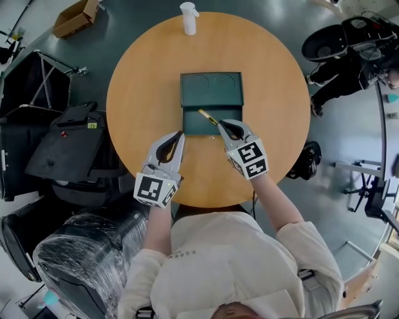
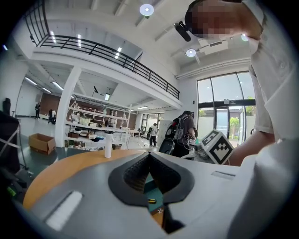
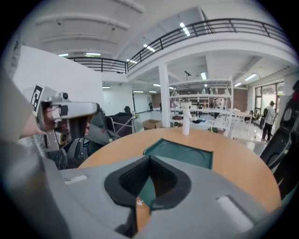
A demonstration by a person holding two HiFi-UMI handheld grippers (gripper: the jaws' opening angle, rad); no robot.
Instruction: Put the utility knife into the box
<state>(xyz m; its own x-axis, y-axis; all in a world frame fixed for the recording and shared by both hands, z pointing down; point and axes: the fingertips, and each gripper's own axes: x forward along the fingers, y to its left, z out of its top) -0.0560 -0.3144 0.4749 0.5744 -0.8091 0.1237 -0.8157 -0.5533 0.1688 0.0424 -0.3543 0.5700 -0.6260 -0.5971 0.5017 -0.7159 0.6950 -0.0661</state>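
- Closest to us is our own pale shirt (image 1: 218, 268), with both forearms reaching out over the round wooden worktop (image 1: 268, 93).
- Our left tongs (image 1: 181, 133) are clenched tip to tip and hold nothing. They hang over bare wood just near of the box's near left corner.
- Our right tongs (image 1: 219, 124) are clenched too, and their own view shows nothing between the tips. They sit at the near right of the box, just beside the knife's near end; we cannot tell whether they touch it.
- The green box (image 1: 212, 90) lies open at mid-worktop, one half far, one half near.
- The yellow utility knife (image 1: 207, 116) lies aslant on the floor of the near half.
- We judge the placing done, or all but done. What seems left is to draw the right tongs clear, and perhaps to shut the box.
- A white bottle (image 1: 188, 19) stands well apart at the far edge.
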